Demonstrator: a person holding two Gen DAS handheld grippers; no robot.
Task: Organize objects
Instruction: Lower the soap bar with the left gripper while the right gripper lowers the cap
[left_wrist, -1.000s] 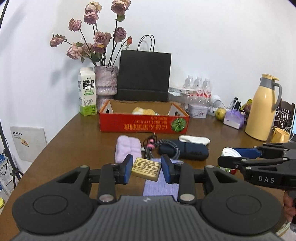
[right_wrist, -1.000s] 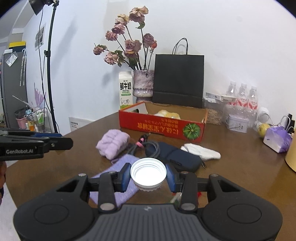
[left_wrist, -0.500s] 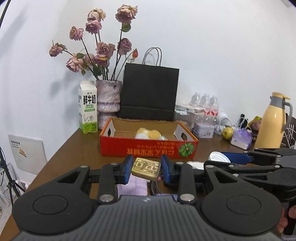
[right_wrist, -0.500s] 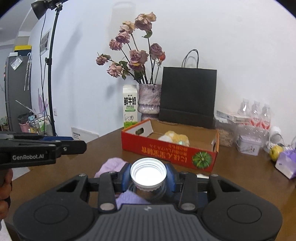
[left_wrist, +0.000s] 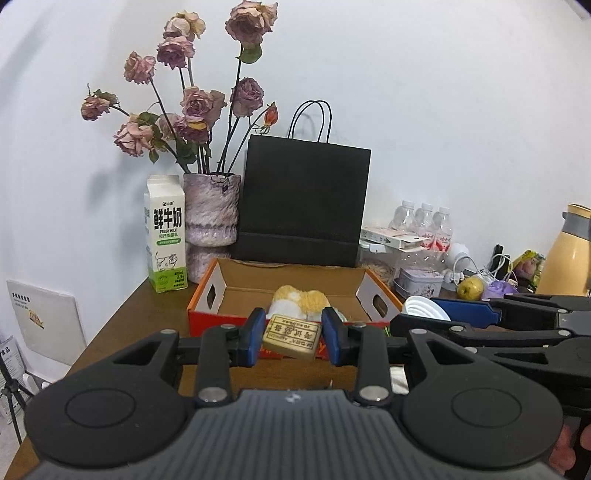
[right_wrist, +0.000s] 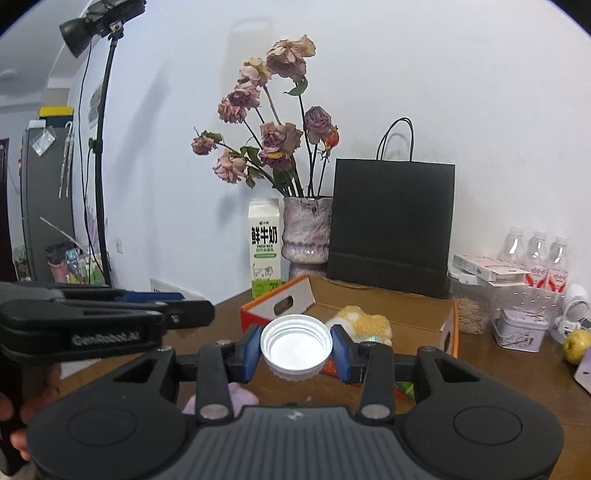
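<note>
My left gripper (left_wrist: 293, 339) is shut on a small tan block (left_wrist: 291, 336) printed with characters, held in the air just before the red cardboard box (left_wrist: 229, 291). My right gripper (right_wrist: 295, 349) is shut on a white jar lid (right_wrist: 295, 345), hollow side facing the camera, near that same box (right_wrist: 452, 328). A yellow and white plush item (left_wrist: 301, 301) lies inside the box. In the left wrist view the right gripper (left_wrist: 458, 317) and its lid show at the right. In the right wrist view the left gripper (right_wrist: 162, 306) reaches in from the left.
Behind the box stand a milk carton (left_wrist: 165, 245), a vase of dried roses (left_wrist: 210, 214) and a black paper bag (left_wrist: 303, 206). Water bottles (right_wrist: 539, 258), a tin (right_wrist: 521, 328), a green fruit (right_wrist: 576, 345) and a yellow thermos (left_wrist: 569, 251) crowd the right. A purple cloth (right_wrist: 221, 400) lies below.
Both grippers have risen and moved forward toward the red box, each keeping its grip. The cloths, pouch and cable on the table have dropped out of sight beneath them.
</note>
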